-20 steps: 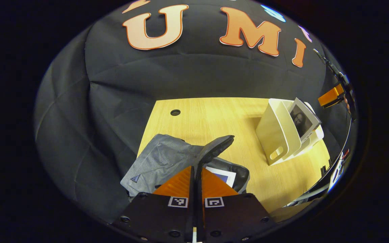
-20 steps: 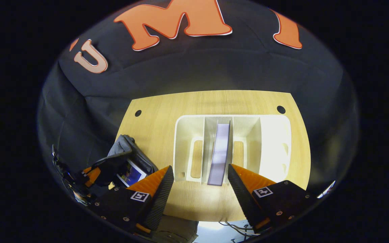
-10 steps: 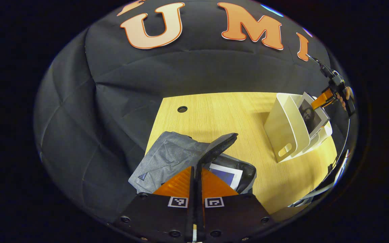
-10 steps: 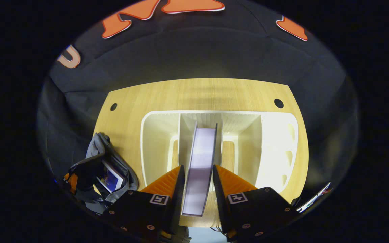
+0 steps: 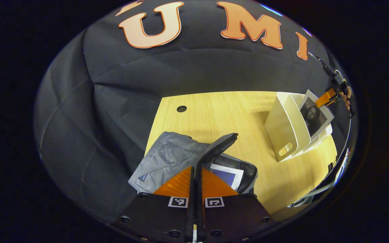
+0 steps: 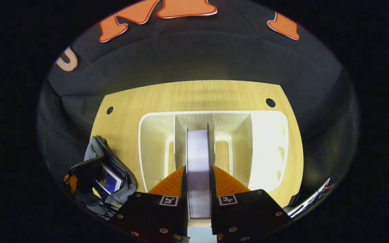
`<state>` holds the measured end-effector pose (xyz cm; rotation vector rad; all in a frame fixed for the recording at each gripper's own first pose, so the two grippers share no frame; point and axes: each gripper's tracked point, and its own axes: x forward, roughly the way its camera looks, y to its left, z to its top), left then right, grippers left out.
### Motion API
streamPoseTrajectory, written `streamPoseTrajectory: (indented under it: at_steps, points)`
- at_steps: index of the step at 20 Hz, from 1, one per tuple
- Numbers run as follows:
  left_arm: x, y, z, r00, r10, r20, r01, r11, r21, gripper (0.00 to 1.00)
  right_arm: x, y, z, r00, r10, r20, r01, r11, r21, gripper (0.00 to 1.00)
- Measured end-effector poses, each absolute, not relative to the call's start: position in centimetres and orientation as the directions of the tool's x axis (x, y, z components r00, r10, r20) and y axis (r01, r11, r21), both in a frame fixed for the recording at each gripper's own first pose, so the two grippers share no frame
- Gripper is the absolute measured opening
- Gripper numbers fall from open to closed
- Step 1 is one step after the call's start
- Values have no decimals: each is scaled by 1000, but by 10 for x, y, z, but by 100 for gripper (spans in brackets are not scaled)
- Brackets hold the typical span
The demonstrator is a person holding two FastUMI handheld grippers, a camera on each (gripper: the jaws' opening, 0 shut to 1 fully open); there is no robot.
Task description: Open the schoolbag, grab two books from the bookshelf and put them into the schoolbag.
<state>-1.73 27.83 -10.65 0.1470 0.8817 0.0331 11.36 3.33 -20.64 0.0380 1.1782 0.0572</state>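
schoolbag (image 5: pixel 167 158) open lower centre, one book (image 5: pixel 226 175) inside; left gripper (image 5: pixel 196 179) jaws pinching its flap (image 5: pixel 219 146), right gripper (image 6: pixel 198 189) jaws pinching second book (image 6: pixel 198 162) in bookshelf (image 6: pixel 268 145), transfer left.

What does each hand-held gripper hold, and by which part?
The left hand-held gripper pinches the schoolbag by its raised flap edge. The right hand-held gripper clamps the book by its near upright edge.
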Motion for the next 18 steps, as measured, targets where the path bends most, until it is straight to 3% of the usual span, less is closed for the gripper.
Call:
streamPoseTrajectory:
  at_steps: [18]
  points:
    - [-28,274,-109,630,-213,-747,336,942,15,4,-59,66,-167,437,-53,-898,291,953,85,28]
